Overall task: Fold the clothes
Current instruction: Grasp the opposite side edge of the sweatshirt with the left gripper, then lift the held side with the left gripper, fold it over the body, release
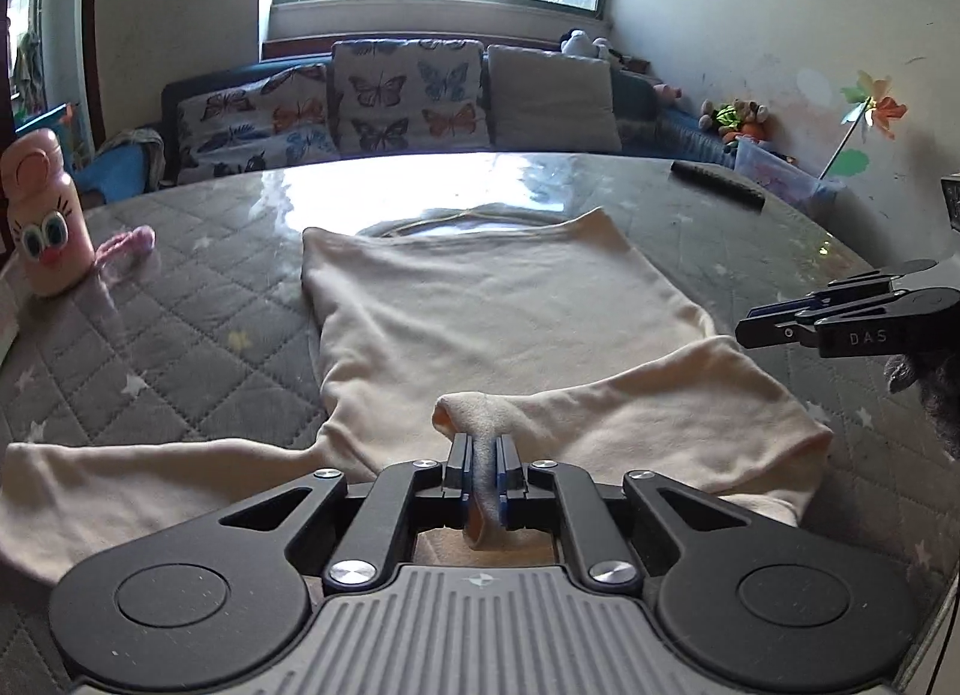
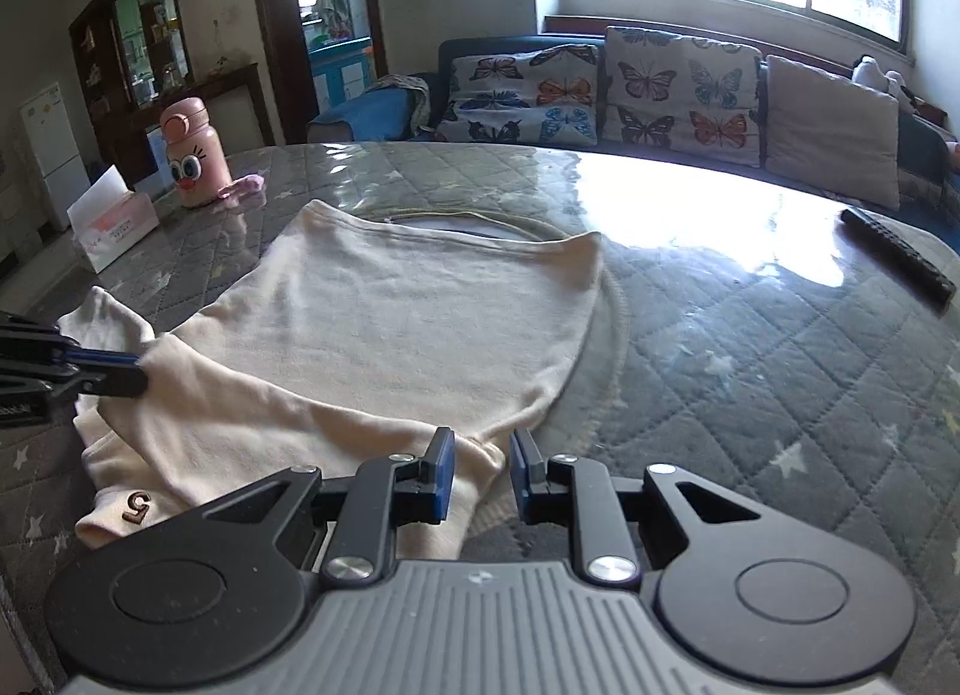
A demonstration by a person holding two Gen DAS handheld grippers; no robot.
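Cream garment [image 1: 480, 299] flat on quilted table [image 1: 180, 323]. Left gripper [image 1: 483, 455] pinches sleeve cuff; right gripper [image 2: 483, 455] parted over edge, gripping nothing. Risk: thin pinch slips, one-sided pull skews fold.

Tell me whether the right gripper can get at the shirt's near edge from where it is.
Probably yes. The right gripper hangs open over the cream shirt, whose near edge lies partly between its fingers, with nothing in the way. The left gripper pinches another fold, off to the side.
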